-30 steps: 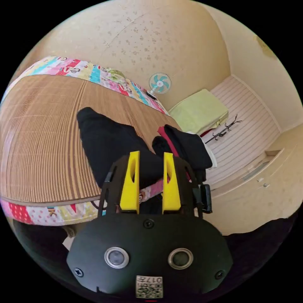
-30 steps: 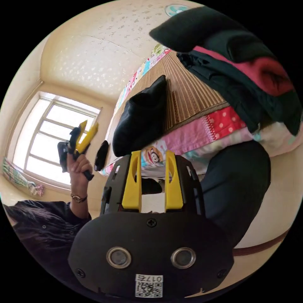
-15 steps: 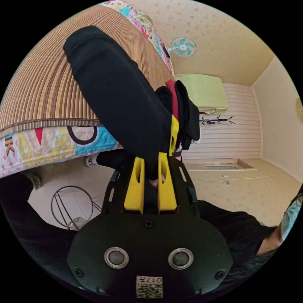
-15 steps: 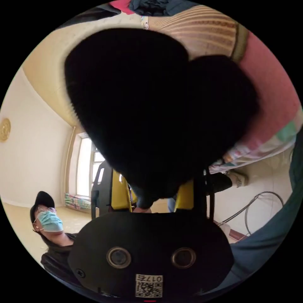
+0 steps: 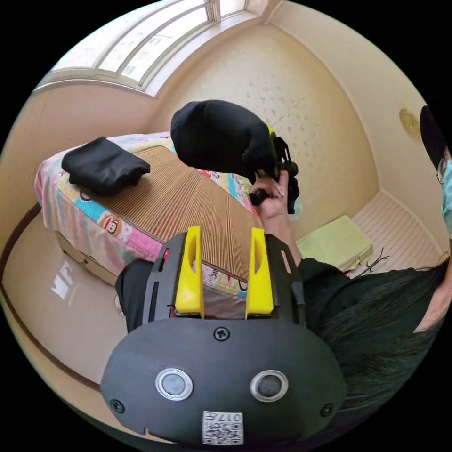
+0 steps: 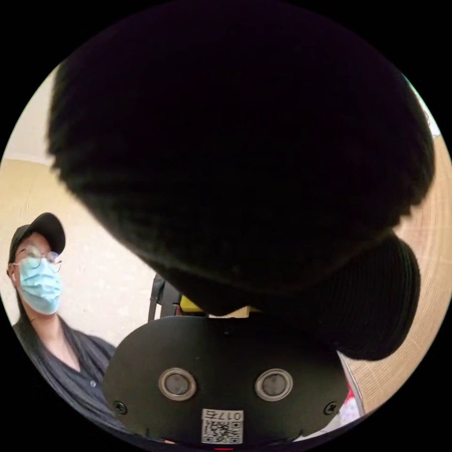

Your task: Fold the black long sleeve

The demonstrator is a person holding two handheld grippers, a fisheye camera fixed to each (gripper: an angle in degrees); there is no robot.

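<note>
Black long sleeve (image 6: 235, 155) bunched over the right gripper's (image 6: 219, 308) jaws.

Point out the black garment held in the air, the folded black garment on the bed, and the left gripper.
held black garment (image 5: 219, 136), left gripper view, its bulging middle
folded black garment (image 5: 103, 165), left gripper view, its top face
left gripper (image 5: 225, 270), left gripper view, midway between its yellow fingers

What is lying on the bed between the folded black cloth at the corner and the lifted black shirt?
Bare woven mat, seen in the left gripper view, separates the folded black cloth from the black shirt.
</note>
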